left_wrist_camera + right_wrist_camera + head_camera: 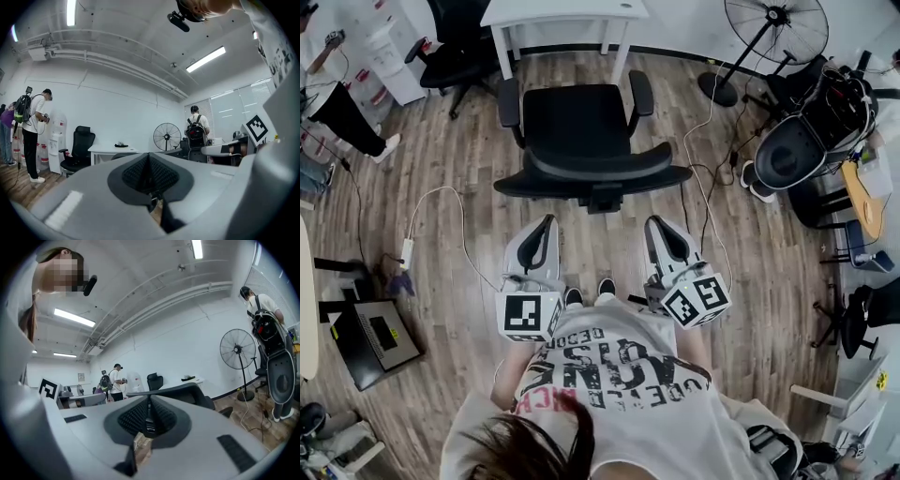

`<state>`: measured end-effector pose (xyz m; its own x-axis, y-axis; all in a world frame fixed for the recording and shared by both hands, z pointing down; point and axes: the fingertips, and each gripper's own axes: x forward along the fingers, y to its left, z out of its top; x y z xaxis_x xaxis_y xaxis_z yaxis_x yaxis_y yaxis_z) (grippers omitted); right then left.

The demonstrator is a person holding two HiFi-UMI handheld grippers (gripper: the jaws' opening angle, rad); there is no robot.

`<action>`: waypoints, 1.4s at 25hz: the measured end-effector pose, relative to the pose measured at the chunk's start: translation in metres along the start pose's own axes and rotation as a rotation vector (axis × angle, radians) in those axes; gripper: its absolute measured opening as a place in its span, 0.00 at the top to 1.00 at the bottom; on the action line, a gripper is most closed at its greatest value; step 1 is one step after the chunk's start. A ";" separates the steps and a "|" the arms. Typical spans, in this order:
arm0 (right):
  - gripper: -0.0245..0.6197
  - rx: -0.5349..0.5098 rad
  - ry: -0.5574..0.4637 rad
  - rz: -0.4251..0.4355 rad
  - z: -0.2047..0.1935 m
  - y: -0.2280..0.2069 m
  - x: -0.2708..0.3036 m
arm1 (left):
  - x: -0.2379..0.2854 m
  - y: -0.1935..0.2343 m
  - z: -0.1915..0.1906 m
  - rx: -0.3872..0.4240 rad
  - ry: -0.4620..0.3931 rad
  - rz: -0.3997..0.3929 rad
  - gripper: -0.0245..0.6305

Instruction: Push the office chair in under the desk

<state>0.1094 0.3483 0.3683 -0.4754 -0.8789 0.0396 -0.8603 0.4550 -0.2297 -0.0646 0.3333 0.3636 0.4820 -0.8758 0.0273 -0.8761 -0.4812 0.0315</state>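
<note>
The black office chair stands on the wood floor with its backrest toward me, its seat facing the white desk at the top of the head view. The chair is short of the desk. My left gripper and right gripper are side by side just behind the backrest, apart from it, both shut with nothing held. In the left gripper view the shut pads point toward the desk. The right gripper view shows the shut pads below the backrest's top edge.
A second black chair sits left of the desk. A standing fan and a loaded chair are at the right. Cables run over the floor on both sides. A person's legs are at the left.
</note>
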 end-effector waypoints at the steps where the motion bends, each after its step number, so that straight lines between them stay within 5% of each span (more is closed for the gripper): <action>1: 0.92 0.005 -0.003 0.001 0.001 0.001 0.000 | 0.000 0.000 0.000 0.000 0.000 -0.002 0.94; 10: 0.92 0.090 -0.075 -0.034 0.005 0.000 -0.006 | -0.003 0.003 -0.006 0.001 0.009 -0.032 0.94; 20: 0.92 0.175 -0.100 0.050 0.014 -0.013 -0.005 | 0.011 0.001 -0.005 0.024 0.018 -0.027 0.94; 35: 0.92 0.115 0.035 0.137 0.005 -0.116 0.047 | 0.066 0.018 -0.039 0.085 0.105 0.143 0.94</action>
<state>0.1880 0.2537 0.3917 -0.5943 -0.8036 0.0334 -0.7615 0.5488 -0.3448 -0.0484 0.2686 0.4054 0.3475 -0.9286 0.1299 -0.9316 -0.3577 -0.0644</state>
